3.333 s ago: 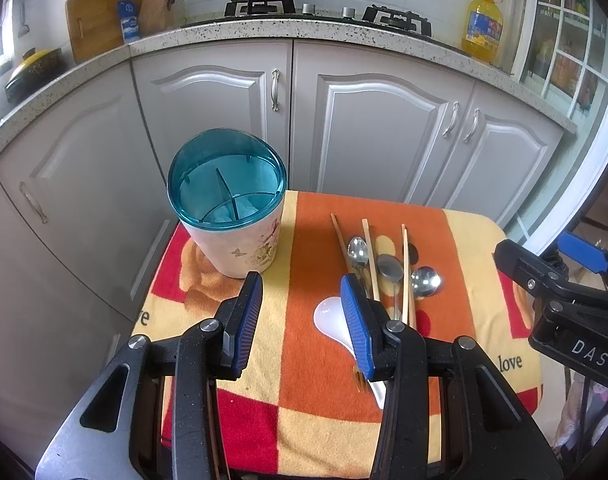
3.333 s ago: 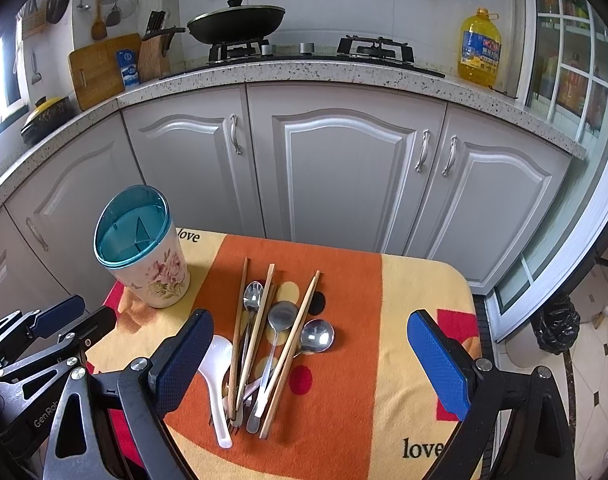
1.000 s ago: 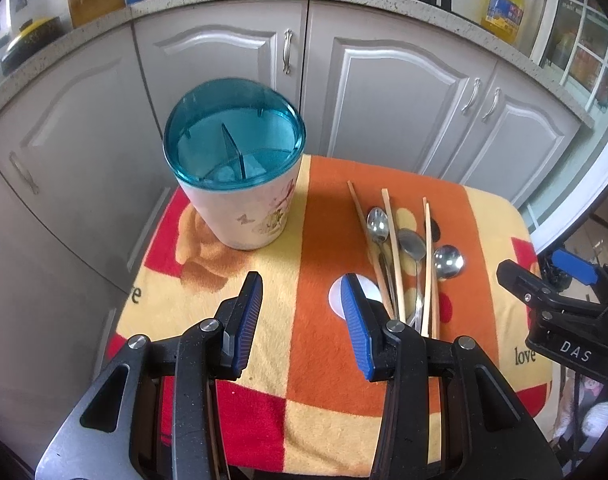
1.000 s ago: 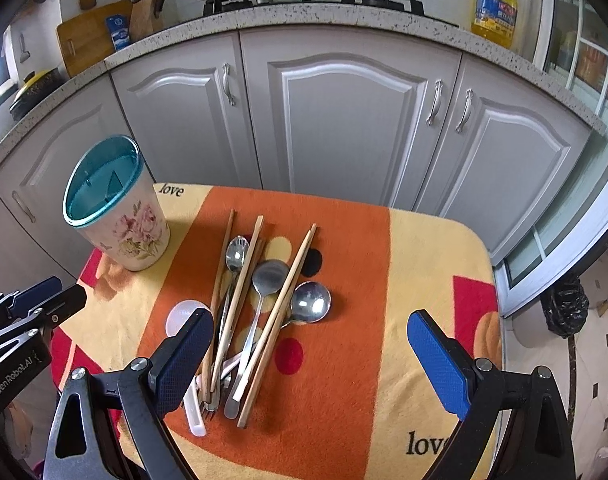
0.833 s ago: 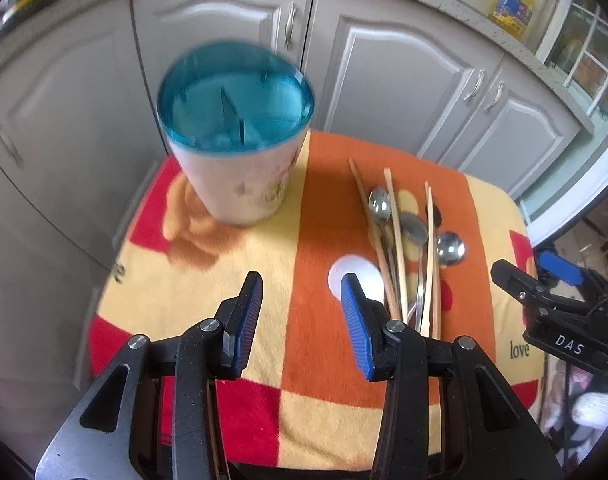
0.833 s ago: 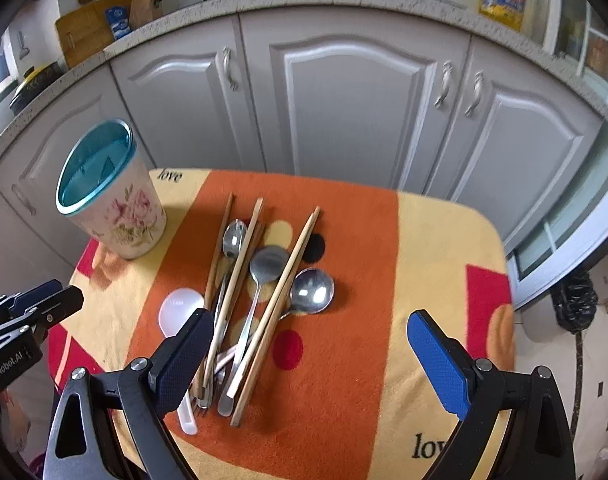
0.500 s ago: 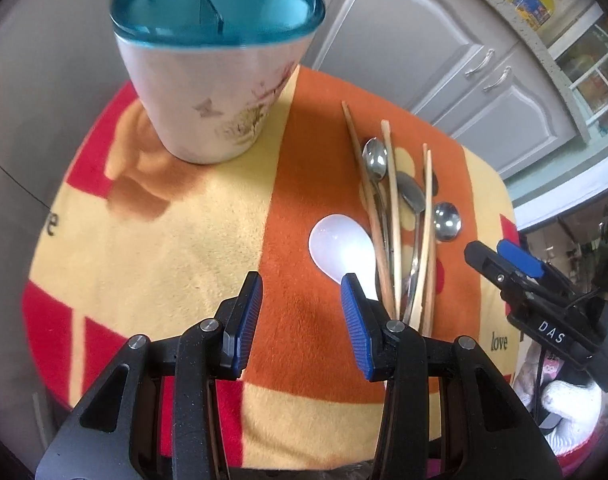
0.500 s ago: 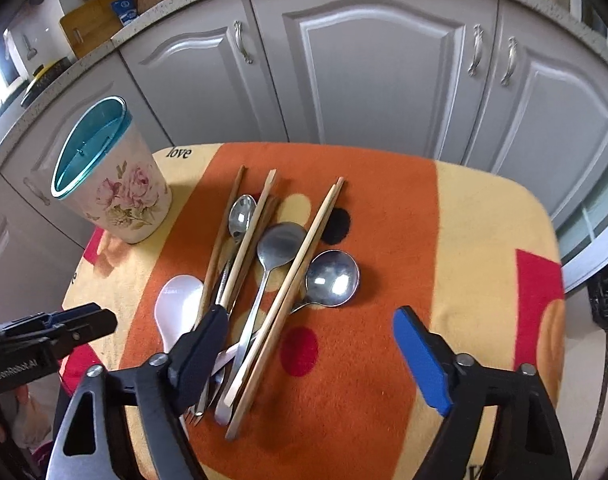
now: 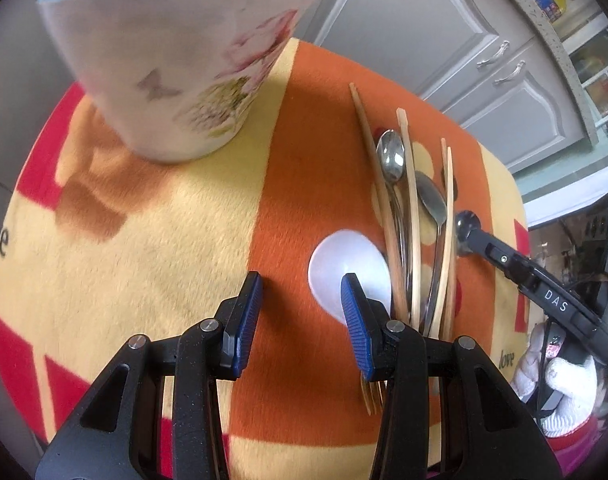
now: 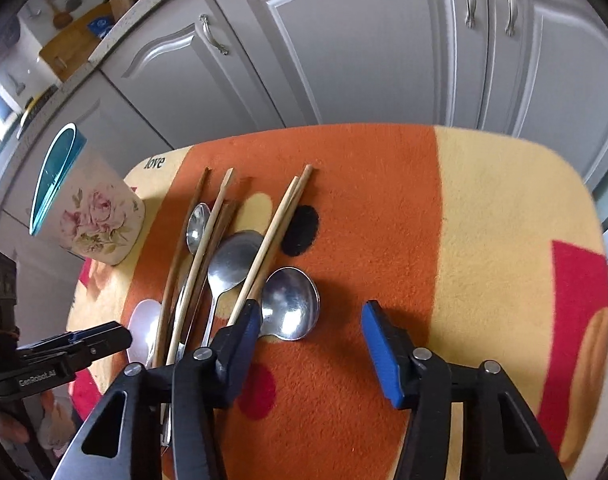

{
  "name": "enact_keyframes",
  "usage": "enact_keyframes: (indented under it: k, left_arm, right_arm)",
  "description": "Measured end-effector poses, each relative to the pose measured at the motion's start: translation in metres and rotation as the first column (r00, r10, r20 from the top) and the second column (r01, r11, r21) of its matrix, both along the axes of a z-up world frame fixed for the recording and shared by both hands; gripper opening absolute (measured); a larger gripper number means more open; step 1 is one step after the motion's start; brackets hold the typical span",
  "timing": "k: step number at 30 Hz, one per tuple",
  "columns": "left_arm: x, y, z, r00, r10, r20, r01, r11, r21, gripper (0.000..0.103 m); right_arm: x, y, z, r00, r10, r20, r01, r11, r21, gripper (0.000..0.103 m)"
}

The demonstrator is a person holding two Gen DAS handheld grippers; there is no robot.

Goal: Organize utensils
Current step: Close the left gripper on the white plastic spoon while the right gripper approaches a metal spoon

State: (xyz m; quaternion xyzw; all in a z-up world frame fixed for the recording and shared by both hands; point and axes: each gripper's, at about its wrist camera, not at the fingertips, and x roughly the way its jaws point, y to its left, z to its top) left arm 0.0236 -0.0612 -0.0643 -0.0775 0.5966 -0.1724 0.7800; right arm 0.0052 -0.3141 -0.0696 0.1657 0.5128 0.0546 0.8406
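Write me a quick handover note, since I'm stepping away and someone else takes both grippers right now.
Left gripper: open, empty, low over the cloth beside the white spoon.
Right gripper: jaws closing, nothing gripped, the round metal spoon just ahead of them.
Chopsticks, the metal spoons and a fork lie in one pile on the cloth.
The floral holder stands upright to the pile's left.
Done: nothing sorted yet.
Left: move every utensil into the holder.

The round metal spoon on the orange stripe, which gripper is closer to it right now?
Right. The right gripper, jaws closing, has the round metal spoon just beyond its left finger, not yet gripped. The left gripper hangs over bare cloth beside the white spoon, across the utensil pile.
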Motion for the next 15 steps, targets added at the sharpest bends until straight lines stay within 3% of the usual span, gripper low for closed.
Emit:
enact_keyframes:
  k: [15]
  left_arm:
    - [0.007, -0.023, 0.000, 0.996, -0.075, 0.050, 0.072, 0.996, 0.061, 0.040]
  right_arm:
    - [0.009, 0.000, -0.002, 0.995, 0.089, 0.036, -0.091, 0.994, 0.054, 0.043]
